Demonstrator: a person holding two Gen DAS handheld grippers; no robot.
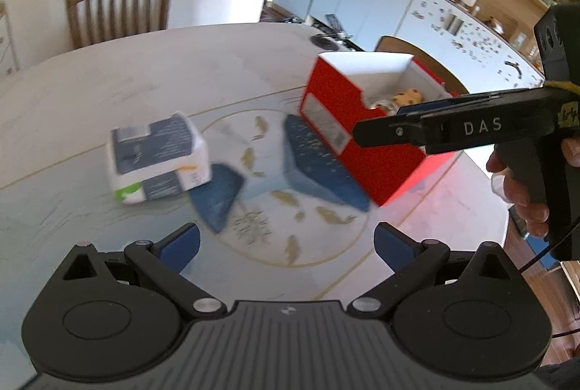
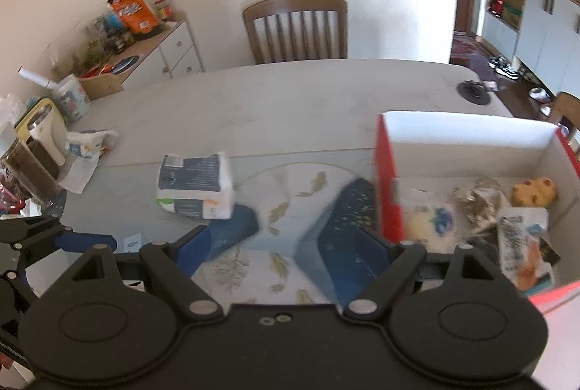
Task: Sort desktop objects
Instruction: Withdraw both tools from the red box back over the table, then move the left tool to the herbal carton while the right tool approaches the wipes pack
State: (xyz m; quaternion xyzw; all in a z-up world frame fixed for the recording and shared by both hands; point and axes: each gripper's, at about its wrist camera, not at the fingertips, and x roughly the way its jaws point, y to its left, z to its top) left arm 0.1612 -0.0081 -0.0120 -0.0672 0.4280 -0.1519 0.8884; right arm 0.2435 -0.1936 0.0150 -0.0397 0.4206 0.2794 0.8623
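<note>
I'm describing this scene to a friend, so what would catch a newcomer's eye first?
The open red box on the table's right side, already holding a yellow spotted toy and packets. Left of it lies a white and navy carton on the fish-patterned mat. A wooden chair stands behind the table.

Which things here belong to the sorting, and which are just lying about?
For the job:
- open red cardboard box, already holding small items
- white and navy carton on the table

Lying about:
- brown wooden chair
- orange snack bag
- dark glass jar
</note>
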